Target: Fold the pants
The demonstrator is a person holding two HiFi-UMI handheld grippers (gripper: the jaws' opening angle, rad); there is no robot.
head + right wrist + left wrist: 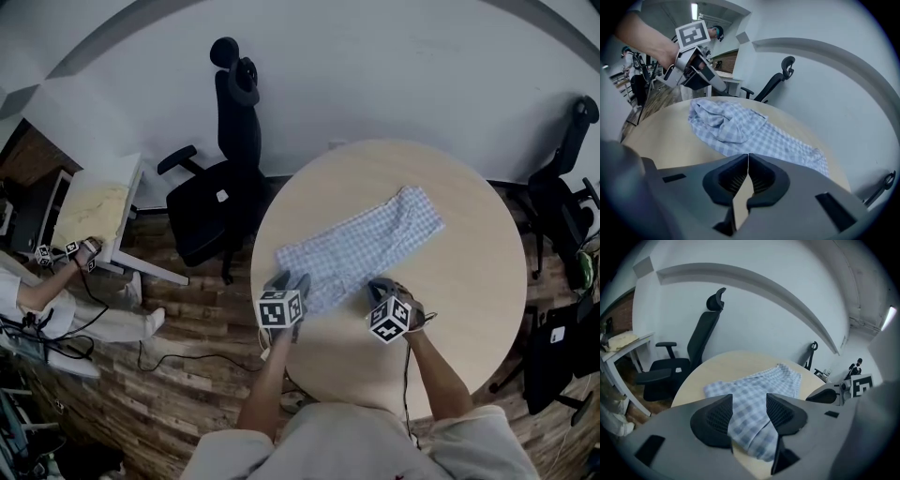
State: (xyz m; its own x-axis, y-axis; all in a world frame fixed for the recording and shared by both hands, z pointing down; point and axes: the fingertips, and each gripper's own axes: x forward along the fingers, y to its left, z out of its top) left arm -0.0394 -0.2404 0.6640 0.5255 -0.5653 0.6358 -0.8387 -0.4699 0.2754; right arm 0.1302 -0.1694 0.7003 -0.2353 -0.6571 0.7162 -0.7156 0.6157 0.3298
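Your left gripper point(749, 414) holds its jaws wide apart at the near end of the checked pants point(361, 246); cloth shows between them, not clamped. Your right gripper point(748, 161) is closed on nothing, just beside the pants, which lie slantwise on the round table point(469, 281).

pants point(361, 246) near end: hidden behind left gripper point(287, 278) | right-hand chair point(562, 202): cut by picture's edge
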